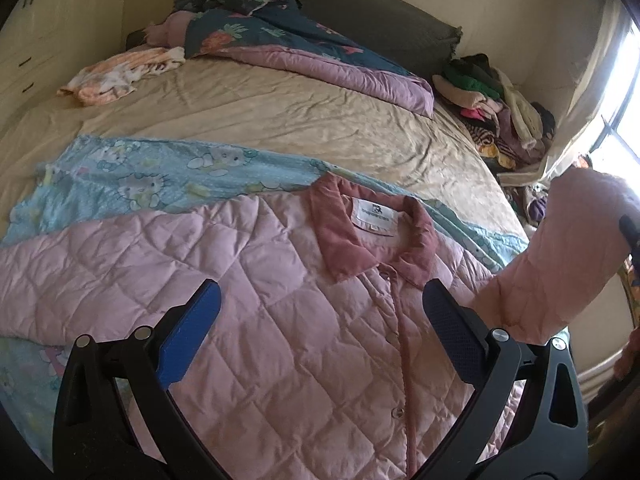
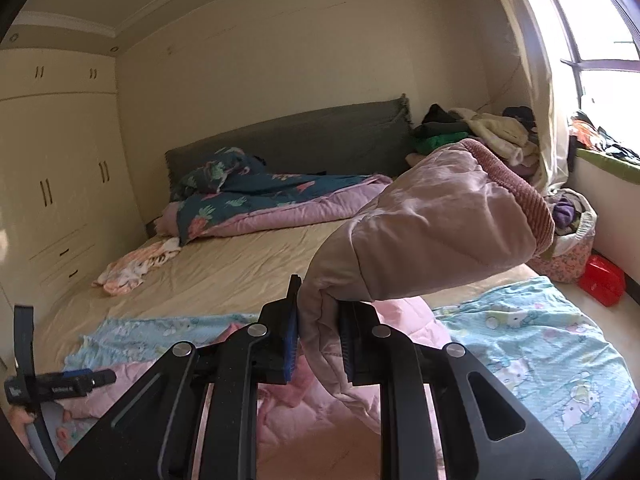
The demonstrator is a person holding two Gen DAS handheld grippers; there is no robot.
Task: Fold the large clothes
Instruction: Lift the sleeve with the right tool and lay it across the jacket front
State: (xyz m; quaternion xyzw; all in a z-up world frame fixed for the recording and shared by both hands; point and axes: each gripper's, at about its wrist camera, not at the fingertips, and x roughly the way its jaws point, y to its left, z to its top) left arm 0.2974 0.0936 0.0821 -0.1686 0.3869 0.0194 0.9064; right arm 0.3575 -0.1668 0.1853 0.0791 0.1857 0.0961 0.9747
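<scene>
Now right gripper (image 2: 318, 332) pinches the sleeve (image 2: 432, 224), cuff pointing ahead of it. Left gripper (image 1: 320, 332) spread, jacket (image 1: 280, 320) body directly below.

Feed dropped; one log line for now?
left gripper: open over quilted pink jacket | right gripper: shut on sleeve, lifted | fold: unfinished

This is a bedroom in a home. A big bed (image 2: 248, 264) with a tan sheet fills the room, with a grey headboard (image 2: 304, 140) and a rumpled blanket (image 2: 256, 200). Tall cream cupboards (image 2: 52, 168) stand along one wall. Clothes (image 2: 492, 132) pile up beside a sunny window (image 2: 600, 40).
</scene>
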